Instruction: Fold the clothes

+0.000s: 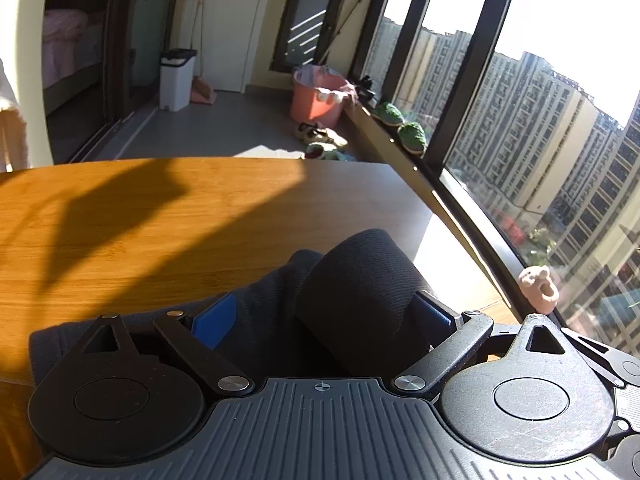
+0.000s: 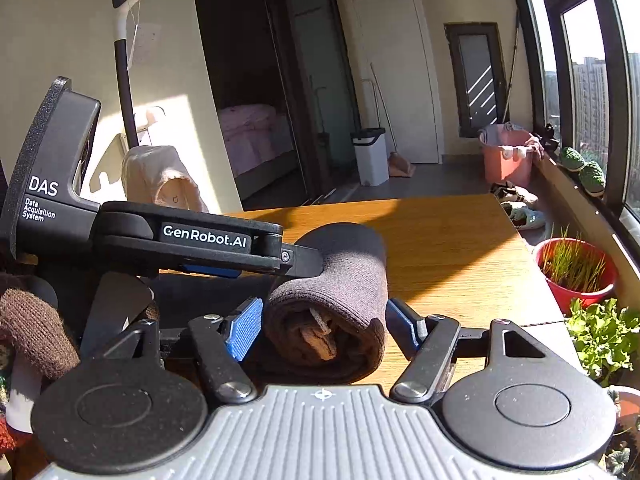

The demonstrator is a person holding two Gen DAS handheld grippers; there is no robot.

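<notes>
Soft, light rolled garment (image 2: 340, 304) on table (image 2: 460, 248), likely to unroll if grabbed loosely; both jaws open around it, best pinched across the roll's middle.

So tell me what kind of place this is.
Probably an enclosed balcony of a high-rise flat: tall windows overlook apartment blocks, a pink laundry bucket stands on the floor, and a sliding door opens onto a bed.
</notes>
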